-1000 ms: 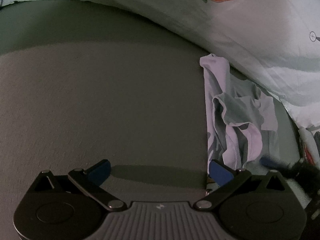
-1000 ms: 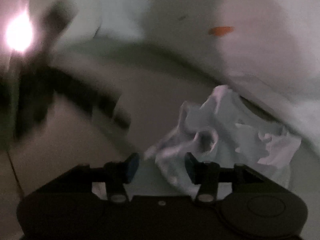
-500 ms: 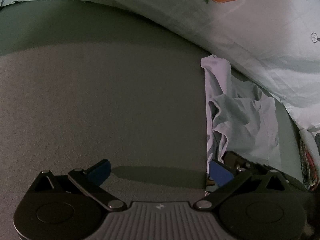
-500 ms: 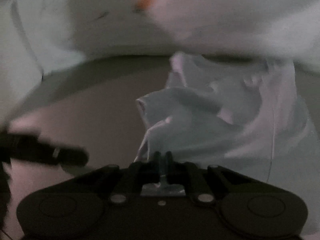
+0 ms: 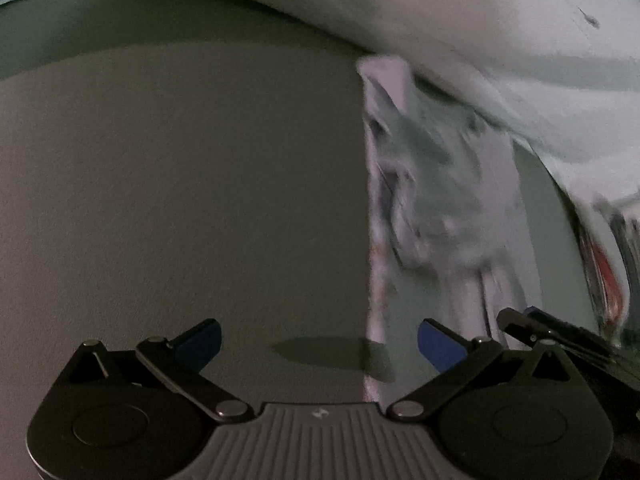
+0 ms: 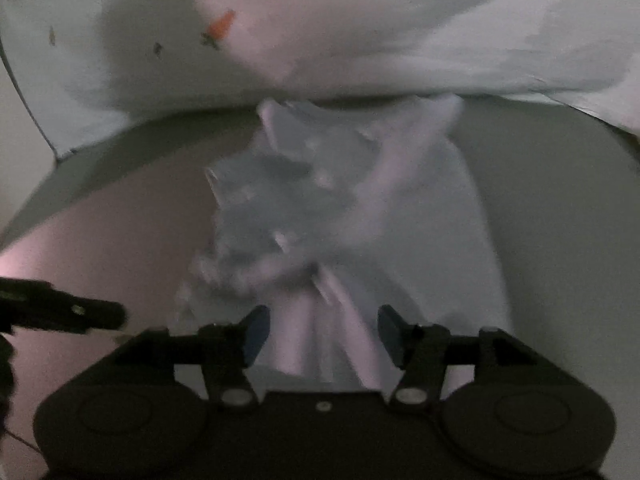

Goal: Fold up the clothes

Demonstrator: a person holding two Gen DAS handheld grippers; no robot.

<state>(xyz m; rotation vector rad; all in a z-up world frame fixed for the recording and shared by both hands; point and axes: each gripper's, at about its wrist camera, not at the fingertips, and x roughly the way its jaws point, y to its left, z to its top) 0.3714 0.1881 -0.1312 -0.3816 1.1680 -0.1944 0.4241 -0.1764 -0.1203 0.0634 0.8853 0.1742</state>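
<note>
Looking down, we see our left claw (image 5: 319,344) spread over bare grey bed (image 5: 180,200), frame left. Our right claw (image 6: 318,330) is opening around the crumpled shirt (image 6: 340,216), mid-frame. No words show.

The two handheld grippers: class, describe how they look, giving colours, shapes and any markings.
Both are black. The left gripper has a ribbed grey centre plate with a small pale emblem, round side housings, slanted link arms on silver pivot pins and blue finger pads. The right gripper has a plainer black body, silver pins and dark blue pads. No sleeves or cables show.
</note>
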